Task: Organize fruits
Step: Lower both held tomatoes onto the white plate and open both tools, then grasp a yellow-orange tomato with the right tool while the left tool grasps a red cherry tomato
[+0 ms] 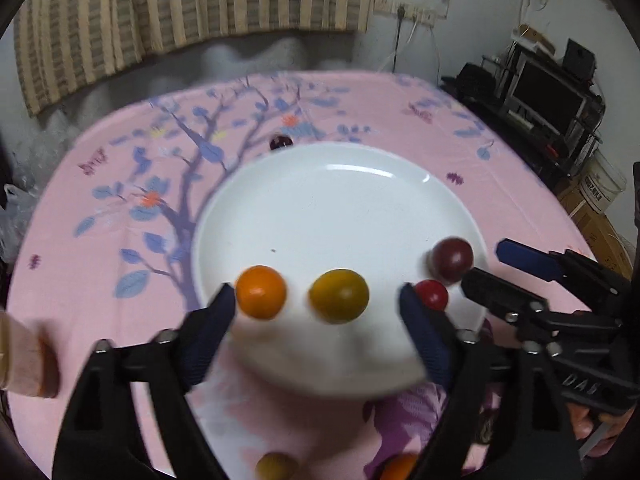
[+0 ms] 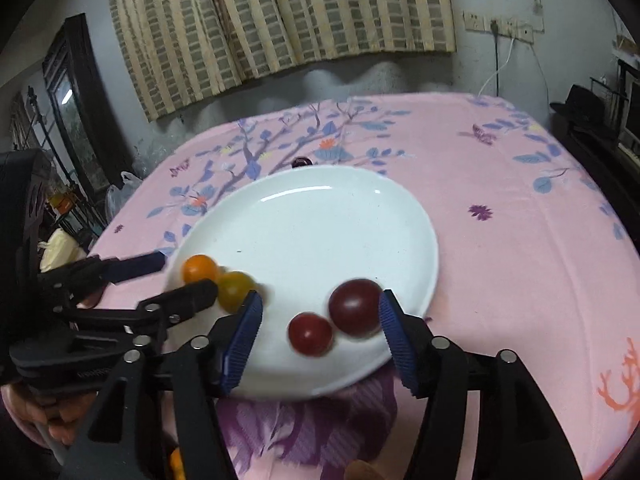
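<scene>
Left wrist view shows the left gripper (image 1: 316, 304) with its jaws spread wide and clamped on nothing; a round orange cherry tomato (image 1: 261, 292) and a yellow-green cherry tomato (image 1: 339, 295) sit loose between its dark padded fingers (image 1: 212, 324), on the near part of the round white ceramic plate (image 1: 340, 208). In the right wrist view the right gripper (image 2: 320, 336) also stands apart, with a small red cherry tomato (image 2: 310, 334) and a larger dark maroon one (image 2: 355, 307) lying free between its blue ribbed pads (image 2: 244, 340).

All four fruits rest close to the plate's near rim, and their edges look smeared, so they may be rolling. The likely trouble is a fruit running over the shallow lip onto the pink floral tablecloth (image 2: 500, 240), or being knocked off by a finger as either tool lifts away. The two tools sit just beside each other, so they could clash. More fruit lies off the plate: a dark one (image 1: 280, 143) beyond the far rim and two near the bottom edge.
</scene>
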Demonstrator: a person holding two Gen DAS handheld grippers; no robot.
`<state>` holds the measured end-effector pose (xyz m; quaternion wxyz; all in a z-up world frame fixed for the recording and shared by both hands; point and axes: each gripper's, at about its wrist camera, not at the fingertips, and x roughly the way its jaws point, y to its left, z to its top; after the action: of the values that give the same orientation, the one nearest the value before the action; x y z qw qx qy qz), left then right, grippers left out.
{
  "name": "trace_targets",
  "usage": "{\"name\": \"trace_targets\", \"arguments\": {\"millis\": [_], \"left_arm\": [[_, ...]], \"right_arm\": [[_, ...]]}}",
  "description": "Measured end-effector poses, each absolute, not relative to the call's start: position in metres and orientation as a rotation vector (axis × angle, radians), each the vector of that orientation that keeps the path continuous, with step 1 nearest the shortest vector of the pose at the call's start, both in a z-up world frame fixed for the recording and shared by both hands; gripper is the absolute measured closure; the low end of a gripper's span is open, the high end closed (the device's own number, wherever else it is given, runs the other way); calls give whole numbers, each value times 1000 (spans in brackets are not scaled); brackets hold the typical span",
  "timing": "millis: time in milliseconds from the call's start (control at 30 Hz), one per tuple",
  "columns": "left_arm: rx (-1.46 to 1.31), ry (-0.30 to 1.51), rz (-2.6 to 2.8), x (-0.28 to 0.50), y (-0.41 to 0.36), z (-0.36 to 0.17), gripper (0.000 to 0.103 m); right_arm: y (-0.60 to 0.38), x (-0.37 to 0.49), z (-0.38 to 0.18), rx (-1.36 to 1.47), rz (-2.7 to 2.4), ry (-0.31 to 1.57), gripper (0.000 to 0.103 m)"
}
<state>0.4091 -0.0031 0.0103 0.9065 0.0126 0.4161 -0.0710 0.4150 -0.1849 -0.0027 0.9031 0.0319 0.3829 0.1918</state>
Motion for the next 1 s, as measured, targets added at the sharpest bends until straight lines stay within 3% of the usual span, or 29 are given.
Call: {"name": "trace_targets", "arguments": {"millis": [200, 533, 733, 867, 1000], "left_arm": [[51, 754, -118, 301, 27, 36, 6], [-12, 792, -168, 172, 65, -22, 5], [-35, 778, -180, 149, 73, -30, 5], [-91, 781, -198, 144, 83, -34, 5], [-136, 784, -194, 146, 90, -35, 5]], "right_arm": [[-202, 299, 30, 24, 455, 680, 23], [-190, 156, -24, -11, 506, 771, 22], [-175, 155, -51, 35, 515, 873, 37], [-170, 163, -57, 57, 505, 902, 39], [-165, 174, -61, 56, 482, 922, 48]]}}
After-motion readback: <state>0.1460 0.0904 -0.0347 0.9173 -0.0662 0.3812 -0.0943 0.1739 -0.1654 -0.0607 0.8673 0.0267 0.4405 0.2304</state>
